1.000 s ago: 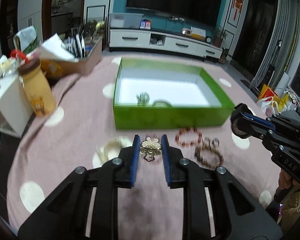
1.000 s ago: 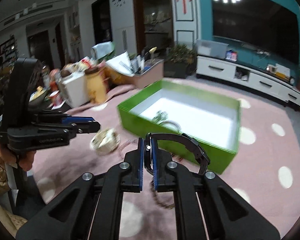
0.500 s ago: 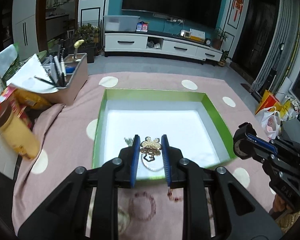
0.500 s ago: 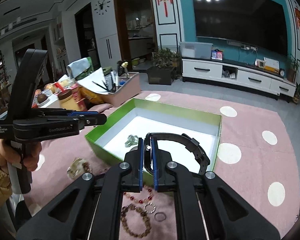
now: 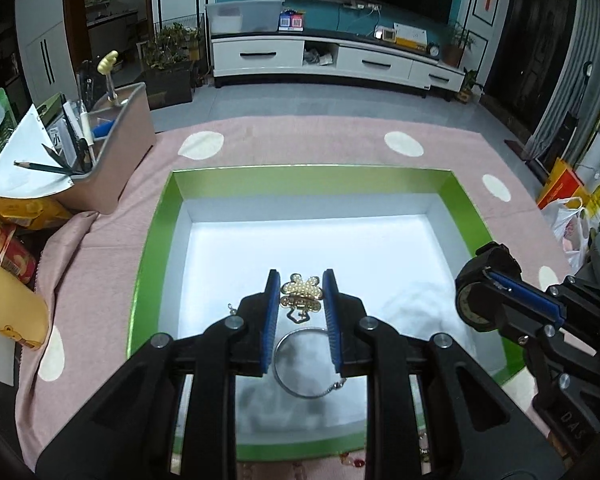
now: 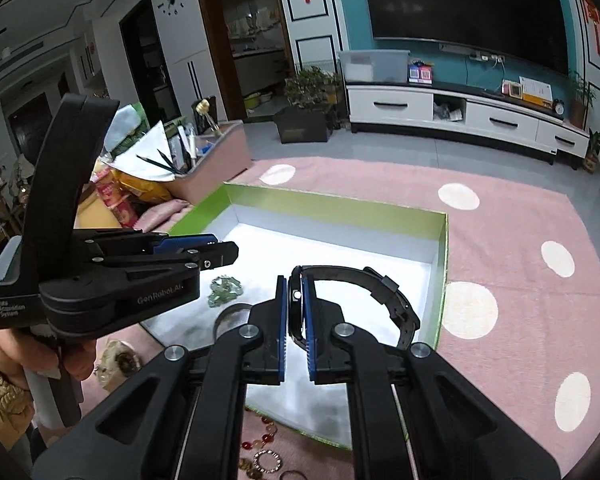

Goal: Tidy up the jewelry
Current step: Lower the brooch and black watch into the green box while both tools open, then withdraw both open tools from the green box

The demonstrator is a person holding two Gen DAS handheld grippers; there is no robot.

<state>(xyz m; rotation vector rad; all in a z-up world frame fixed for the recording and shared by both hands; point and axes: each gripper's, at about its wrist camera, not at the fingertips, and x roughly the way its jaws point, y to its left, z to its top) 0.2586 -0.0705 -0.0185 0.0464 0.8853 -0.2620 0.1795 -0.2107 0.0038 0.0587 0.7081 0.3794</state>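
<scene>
- Both claws have swung in over the green box (image 5: 148, 264) in the last second. A moment ago the left one was hanging back over the pink tablecloth (image 5: 100, 280) with loose beads in front of it; now it looks straight down at the white floor of the box.
- Left claw (image 5: 301, 300): nearly closed, clamped on a small gold pearl brooch (image 5: 301, 289) that hangs between the blue pads. Grip looks the same as before, no slipping that I can see.
- Right claw (image 6: 296, 312): pinched almost fully together on the case of a black watch (image 6: 296, 300), with the strap (image 6: 380, 292) looping off to the right. It sits above the near right part of the box.
- Already lying in the box: a silver bangle (image 5: 304, 360) right under the left claw, plus a little green cluster (image 6: 225, 290) near it.
- Still out on the cloth in front of the box: a red bead bracelet (image 6: 260, 440) and a sparkly ring (image 6: 267, 462).
- My read: both carries are basically done, and the next thing is just letting go. I'd drop the brooch a bit clear of the bangle so they don't tangle.
</scene>
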